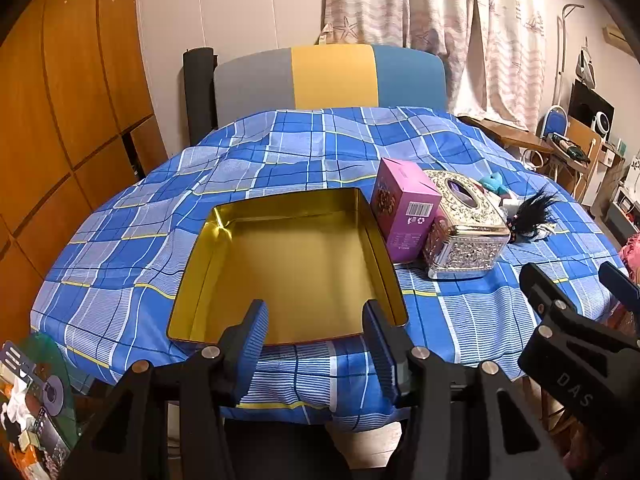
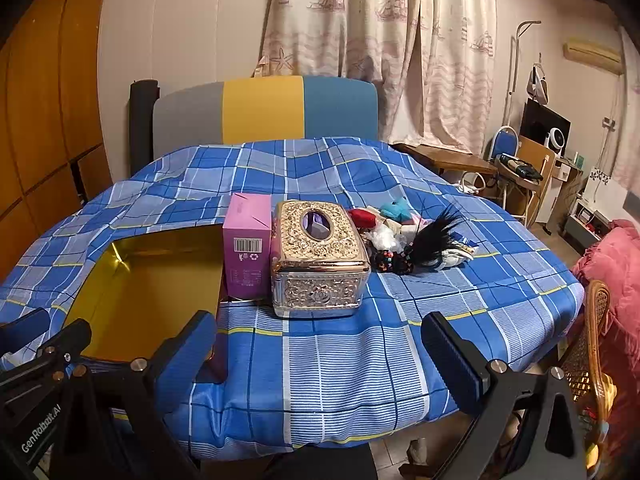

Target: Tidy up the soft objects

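While both tools hover at the near table edge, the left gripper and right gripper are spread, holding nothing. Soft objects lie piled right of the ornate tissue box; the gold tin sits left, beside the pink carton.

A tin tray lies on the table at the left, with a carton standing just beside its right wall. A tissue box sits against the carton's right side. A pile of soft objects lies right of and slightly behind the tissue box, and a chair stands behind the table.
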Tool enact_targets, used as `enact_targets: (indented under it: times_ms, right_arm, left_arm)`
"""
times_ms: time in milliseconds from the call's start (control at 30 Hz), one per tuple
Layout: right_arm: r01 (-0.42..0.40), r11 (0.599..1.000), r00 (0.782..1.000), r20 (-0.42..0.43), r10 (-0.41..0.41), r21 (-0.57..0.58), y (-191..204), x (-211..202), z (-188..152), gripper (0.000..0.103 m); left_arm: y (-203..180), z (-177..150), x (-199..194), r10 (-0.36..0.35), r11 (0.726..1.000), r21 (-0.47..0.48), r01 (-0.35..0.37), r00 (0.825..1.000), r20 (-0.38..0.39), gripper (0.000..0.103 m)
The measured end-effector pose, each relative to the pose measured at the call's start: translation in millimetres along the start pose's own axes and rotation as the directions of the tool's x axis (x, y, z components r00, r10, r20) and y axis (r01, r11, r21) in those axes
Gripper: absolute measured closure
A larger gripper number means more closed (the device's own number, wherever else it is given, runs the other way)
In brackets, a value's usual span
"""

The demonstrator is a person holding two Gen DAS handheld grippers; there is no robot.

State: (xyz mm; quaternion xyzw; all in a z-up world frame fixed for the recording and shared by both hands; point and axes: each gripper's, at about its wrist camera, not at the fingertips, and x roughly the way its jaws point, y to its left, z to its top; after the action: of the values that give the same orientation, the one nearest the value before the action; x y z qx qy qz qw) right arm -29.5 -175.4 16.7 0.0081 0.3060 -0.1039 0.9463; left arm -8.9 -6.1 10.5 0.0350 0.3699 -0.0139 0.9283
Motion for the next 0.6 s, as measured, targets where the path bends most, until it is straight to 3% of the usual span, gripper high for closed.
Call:
enact_targets:
  times_ms: [600]
  right_arm:
    - [-0.008, 1.000, 1.000, -0.024, 0.008, -0.002, 1.6, 3.7, -1.4, 0.000]
  left_arm:
    - [-1.3, -2.6, 2.5, -0.007, 1.000, 0.001, 0.007, 1.000, -0.010, 0.054]
